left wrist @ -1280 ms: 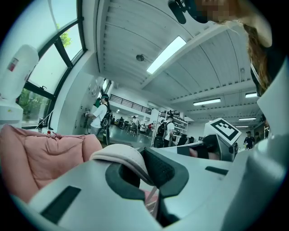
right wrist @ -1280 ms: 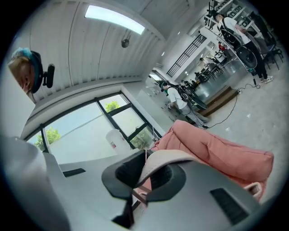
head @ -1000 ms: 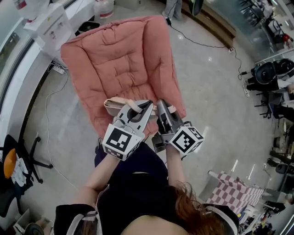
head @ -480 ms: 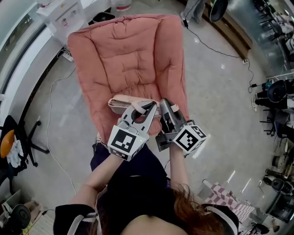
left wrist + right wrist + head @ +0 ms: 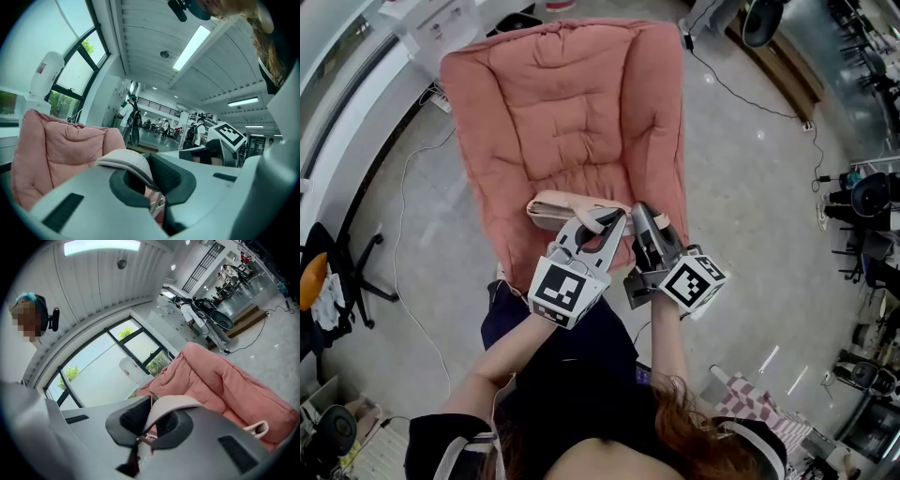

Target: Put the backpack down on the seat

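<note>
A beige-pink backpack (image 5: pixel 559 208) hangs over the front part of the pink cushioned seat (image 5: pixel 572 103), held by its straps. My left gripper (image 5: pixel 600 227) is shut on a cream strap (image 5: pixel 127 161), which arches over its dark pads in the left gripper view. My right gripper (image 5: pixel 643 221) is shut on the other pale strap (image 5: pixel 172 404), close beside the left one. Both grippers point roughly level toward the seat's back (image 5: pixel 56 147). Most of the backpack's body is hidden under the grippers. The pink cushion (image 5: pixel 229 380) fills the right of the right gripper view.
A white water dispenser (image 5: pixel 431 21) stands behind the seat at the left. Cables (image 5: pixel 405 234) trail over the grey floor on both sides. A black office chair (image 5: pixel 337 281) is at the far left, a checkered cloth (image 5: pixel 752 394) at the lower right. People stand far off (image 5: pixel 129 115).
Both grippers have sunk a little with the backpack, toward the seat's front edge. Their grip on the straps is unchanged.
</note>
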`<state>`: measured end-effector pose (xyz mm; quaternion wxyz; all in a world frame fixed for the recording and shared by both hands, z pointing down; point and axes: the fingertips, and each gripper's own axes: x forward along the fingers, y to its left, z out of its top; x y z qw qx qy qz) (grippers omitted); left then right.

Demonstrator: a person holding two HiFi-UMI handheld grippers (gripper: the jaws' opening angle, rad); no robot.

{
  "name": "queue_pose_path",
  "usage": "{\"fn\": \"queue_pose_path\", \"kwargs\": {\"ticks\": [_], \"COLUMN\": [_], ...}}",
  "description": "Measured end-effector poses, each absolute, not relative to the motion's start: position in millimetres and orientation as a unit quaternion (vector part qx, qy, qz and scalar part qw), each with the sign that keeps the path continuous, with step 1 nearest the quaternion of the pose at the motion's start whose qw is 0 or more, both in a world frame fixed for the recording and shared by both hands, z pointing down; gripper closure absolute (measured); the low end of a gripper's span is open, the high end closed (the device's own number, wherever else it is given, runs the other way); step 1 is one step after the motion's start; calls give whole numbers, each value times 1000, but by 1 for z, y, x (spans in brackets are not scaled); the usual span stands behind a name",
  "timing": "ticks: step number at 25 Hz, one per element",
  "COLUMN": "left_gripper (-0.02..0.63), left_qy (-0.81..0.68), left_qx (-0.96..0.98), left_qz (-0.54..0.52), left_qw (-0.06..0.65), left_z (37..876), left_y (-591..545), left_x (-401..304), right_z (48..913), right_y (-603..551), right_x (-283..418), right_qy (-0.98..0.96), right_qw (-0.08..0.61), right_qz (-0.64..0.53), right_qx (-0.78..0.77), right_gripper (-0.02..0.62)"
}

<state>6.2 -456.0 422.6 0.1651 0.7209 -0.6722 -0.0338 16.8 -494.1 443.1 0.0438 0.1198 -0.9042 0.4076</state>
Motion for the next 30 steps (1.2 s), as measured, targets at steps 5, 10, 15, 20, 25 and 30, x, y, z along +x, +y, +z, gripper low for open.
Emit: {"fn": "queue_pose_path", "kwargs": {"ticks": [5, 10, 15, 20, 25, 30], "left_gripper": [589, 589, 589, 588, 589, 588], "left_qy": [-667, -665, -668, -671, -672, -668], "left_qx": [721, 716, 707, 697, 698, 704], "left_qz": [-34, -36, -37, -43, -40, -34], "left_qw": [185, 208, 229, 250, 246, 240], "left_z": [437, 458, 479, 505, 518, 530], "left_y": [-457, -465, -483, -502, -523, -534], "left_x": [9, 1, -12, -29, -45, -51], "right_z": [459, 479, 505, 527, 541, 554], "right_y": [-495, -502, -518, -537, -556, -566], "right_x": [18, 12, 2, -14, -28, -32], "right_qy": [-899, -890, -881, -873, -871, -870], "right_qw": [66, 76, 94, 106, 104, 100], "right_qz": [416, 431, 445, 456, 459, 458], "right_qx": [122, 129, 134, 135, 141, 152], "right_gripper": [561, 561, 561, 561, 561, 561]}}
